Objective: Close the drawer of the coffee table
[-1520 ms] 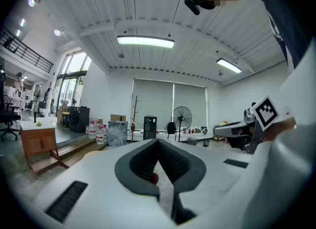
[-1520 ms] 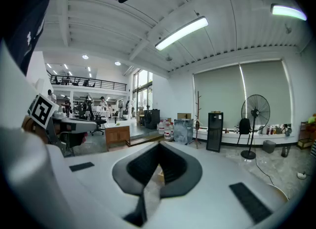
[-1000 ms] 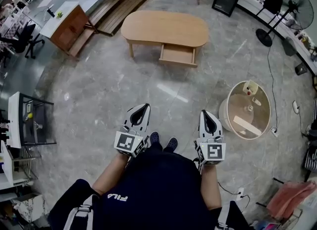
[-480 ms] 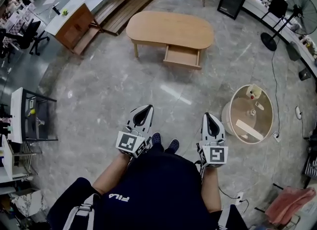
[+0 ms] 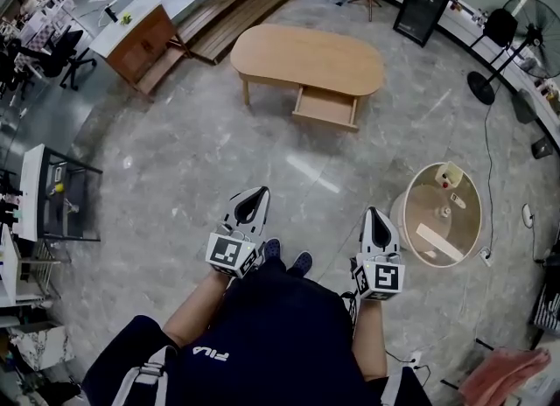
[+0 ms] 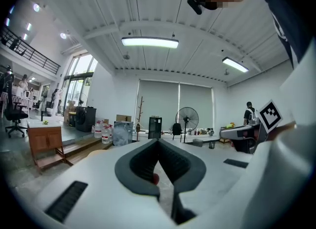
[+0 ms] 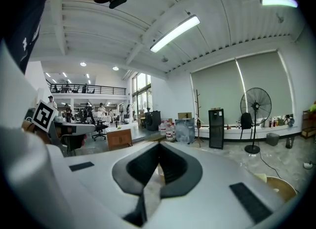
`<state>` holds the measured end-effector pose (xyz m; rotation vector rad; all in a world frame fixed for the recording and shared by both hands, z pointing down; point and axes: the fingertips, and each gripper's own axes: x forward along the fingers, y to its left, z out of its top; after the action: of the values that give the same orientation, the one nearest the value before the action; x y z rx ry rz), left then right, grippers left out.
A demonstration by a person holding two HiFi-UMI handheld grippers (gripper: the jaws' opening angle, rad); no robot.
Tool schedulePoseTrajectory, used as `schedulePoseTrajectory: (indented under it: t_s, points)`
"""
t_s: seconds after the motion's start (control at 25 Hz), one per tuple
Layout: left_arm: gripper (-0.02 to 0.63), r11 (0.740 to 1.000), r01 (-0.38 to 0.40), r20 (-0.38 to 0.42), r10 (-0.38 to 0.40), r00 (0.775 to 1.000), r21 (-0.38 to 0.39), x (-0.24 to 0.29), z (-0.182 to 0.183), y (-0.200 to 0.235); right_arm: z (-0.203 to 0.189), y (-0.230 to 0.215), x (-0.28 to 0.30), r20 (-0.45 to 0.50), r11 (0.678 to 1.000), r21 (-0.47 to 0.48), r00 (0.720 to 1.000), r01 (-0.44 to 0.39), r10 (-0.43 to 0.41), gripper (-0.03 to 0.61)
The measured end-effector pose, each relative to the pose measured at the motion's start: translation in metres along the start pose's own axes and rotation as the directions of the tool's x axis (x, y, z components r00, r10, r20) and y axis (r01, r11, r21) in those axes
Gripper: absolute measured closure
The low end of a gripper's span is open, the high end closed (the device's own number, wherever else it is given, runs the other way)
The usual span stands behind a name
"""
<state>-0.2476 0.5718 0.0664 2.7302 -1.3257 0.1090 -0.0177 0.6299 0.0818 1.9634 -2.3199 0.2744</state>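
Far across the grey marble-patterned floor [image 5: 219,150], well apart from the person, stands the oval light-wood coffee table [image 5: 308,56]. Its shallow wooden drawer [image 5: 325,107] is pulled out on the near side, toward the table's right end.

Compared with a second ago, table and drawer sit a little lower and further right in the head view. So does the round beige tub [image 5: 404,220] on the floor at the right. The whole scene slides toward the near edge, which reads as the person's view advancing on the table. The drawer itself sticks out just as far as before.

The right gripper [image 5: 374,217] now sits slightly lower and nearer the body than it did. The left gripper [image 5: 255,195] keeps its place above the dark shoes [image 5: 286,254]. Both tongs are closed tip to tip with nothing between them, as each gripper view shows, and both point ahead, roughly level.

For the task this means only the approach is under way. Nothing touches the drawer yet, and the open stretch of floor must be crossed before a closed tip can push the drawer front in.
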Motion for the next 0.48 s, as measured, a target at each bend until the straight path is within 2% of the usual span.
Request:
schedulePoseTrajectory:
  t_s: [0.2, 0.48]
  points:
    - [0.589, 0.999, -0.043, -0.005, 0.043, 0.999, 0.003, 0.004, -0.001, -0.002, -0.007, -0.009, 0.002, -0.002, 0.999, -0.016, 1.000, -0.030, 0.030, 0.552]
    - [0.589, 0.998, -0.059, 0.014, 0.059, 0.998, 0.006, 0.006, 0.002, -0.005, -0.004, -0.019, 0.011, 0.006, 0.999, -0.003, 0.999, -0.048, 0.048, 0.552]
